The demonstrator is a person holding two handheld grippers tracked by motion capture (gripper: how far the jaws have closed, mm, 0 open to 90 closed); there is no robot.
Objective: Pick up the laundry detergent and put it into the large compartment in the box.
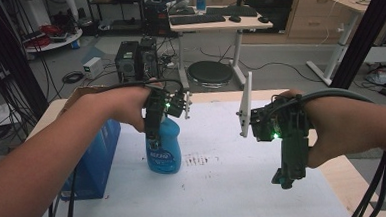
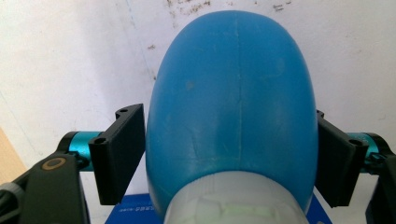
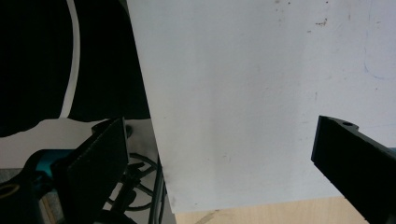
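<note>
While the left gripper (image 1: pixel 156 117) has its jaws pinching the round blue plastic bottle (image 1: pixel 165 146) standing on the white surface (image 1: pixel 236 191), the right gripper (image 1: pixel 284 158) waits nearby with jaws spread, so only the grab looks done.

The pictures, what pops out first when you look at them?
The blue bottle stands out, upright on the white table left of the middle, with the left claw shut on its sides. The right claw is open over bare table. A blue box stands to the bottle's left.
</note>
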